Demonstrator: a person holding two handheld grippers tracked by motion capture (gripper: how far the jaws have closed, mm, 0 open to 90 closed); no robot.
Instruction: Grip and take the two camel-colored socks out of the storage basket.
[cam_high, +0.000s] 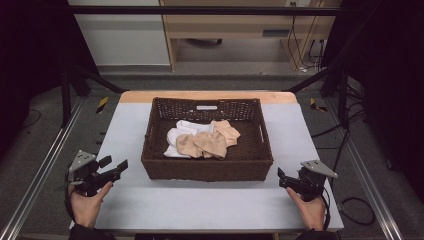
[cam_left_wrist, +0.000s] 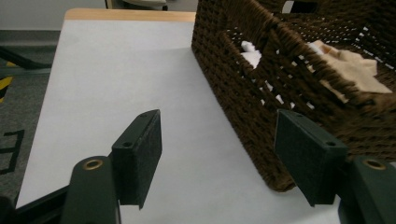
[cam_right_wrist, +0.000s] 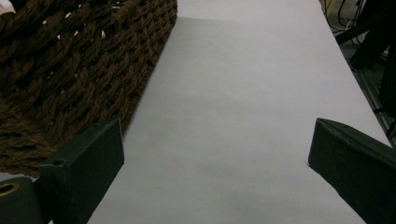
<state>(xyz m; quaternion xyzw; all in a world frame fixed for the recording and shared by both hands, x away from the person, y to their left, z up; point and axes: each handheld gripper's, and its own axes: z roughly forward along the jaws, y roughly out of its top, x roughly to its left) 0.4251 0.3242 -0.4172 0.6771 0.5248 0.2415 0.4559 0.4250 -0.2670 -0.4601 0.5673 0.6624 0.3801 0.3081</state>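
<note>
At the near edge of the table, both hands are parked low, and here we go: the left gripper (cam_high: 114, 168) sits just off the basket's near left corner with its jaws spread wide and nothing between them, and the right gripper (cam_high: 286, 180) mirrors it off the near right corner, jaws likewise parted and empty. The risk I see from here is the wicker basket (cam_high: 207, 169) itself: its near wall stands tall between the jaws and the clothes, so a low reach from either side would, I judge, clip the woven rim and shove the basket across the pale grey table cover (cam_high: 210, 205). In the left gripper view the basket corner (cam_left_wrist: 261, 140) is already just beside the right-hand jaw, so that side looks tightest. Further in, lying in the middle of the basket floor, is the heap: beige socks (cam_high: 212, 140) crumpled on top of white socks (cam_high: 181, 131), overlapping and tangled. A careless pinch there could lift two pieces at once, or snag fabric on the weave. How many socks there are, I cannot tell.
</note>
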